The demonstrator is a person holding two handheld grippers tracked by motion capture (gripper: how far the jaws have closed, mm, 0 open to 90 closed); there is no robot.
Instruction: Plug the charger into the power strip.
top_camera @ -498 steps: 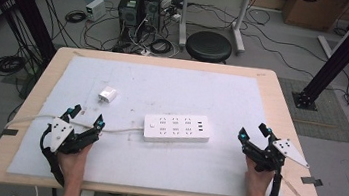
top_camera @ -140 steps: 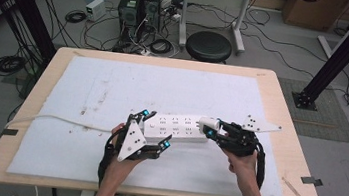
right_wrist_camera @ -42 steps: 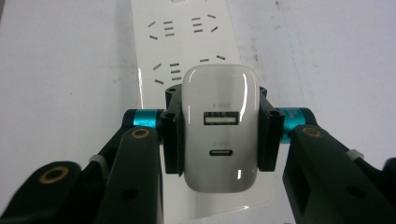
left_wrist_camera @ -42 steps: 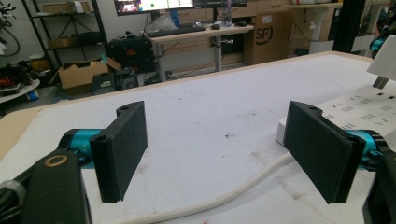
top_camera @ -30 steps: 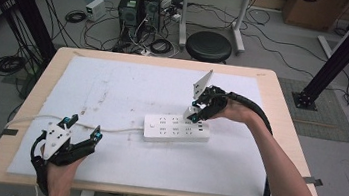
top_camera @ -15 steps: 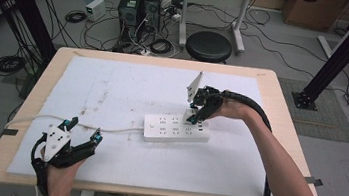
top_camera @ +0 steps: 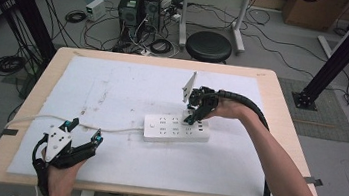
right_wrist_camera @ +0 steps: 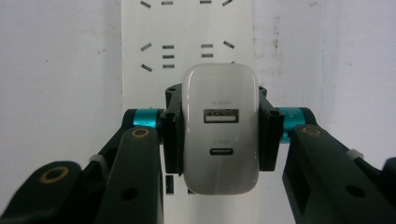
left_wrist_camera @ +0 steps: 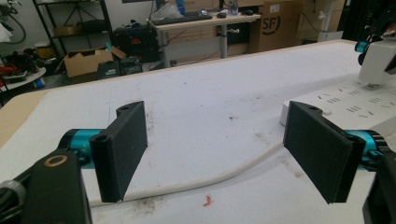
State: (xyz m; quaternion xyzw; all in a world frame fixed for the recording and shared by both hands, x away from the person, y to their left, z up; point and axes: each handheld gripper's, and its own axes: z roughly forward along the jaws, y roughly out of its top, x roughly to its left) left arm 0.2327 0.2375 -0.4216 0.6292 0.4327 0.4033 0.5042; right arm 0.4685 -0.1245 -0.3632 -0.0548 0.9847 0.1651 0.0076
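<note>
Right gripper (top_camera: pixel 191 118) lowered, clamping charger (right_wrist_camera: pixel 220 128) onto power strip (top_camera: pixel 176 130) | left gripper (top_camera: pixel 82 133) unmoved, agape, empty

In the high view, the upper left and the lower right of the desk (top_camera: pixel 278 141) lie bare, so a hand could pass freely there. The middle is blocked by the power strip (top_camera: pixel 176 129), with the right gripper (top_camera: pixel 191 118) and its forearm slanting in from the lower right above the strip's right end. The strip's white cord (top_camera: pixel 108 130) runs leftward across the mat to the desk's left edge, passing just above the left gripper (top_camera: pixel 82 133) at lower left.
</note>
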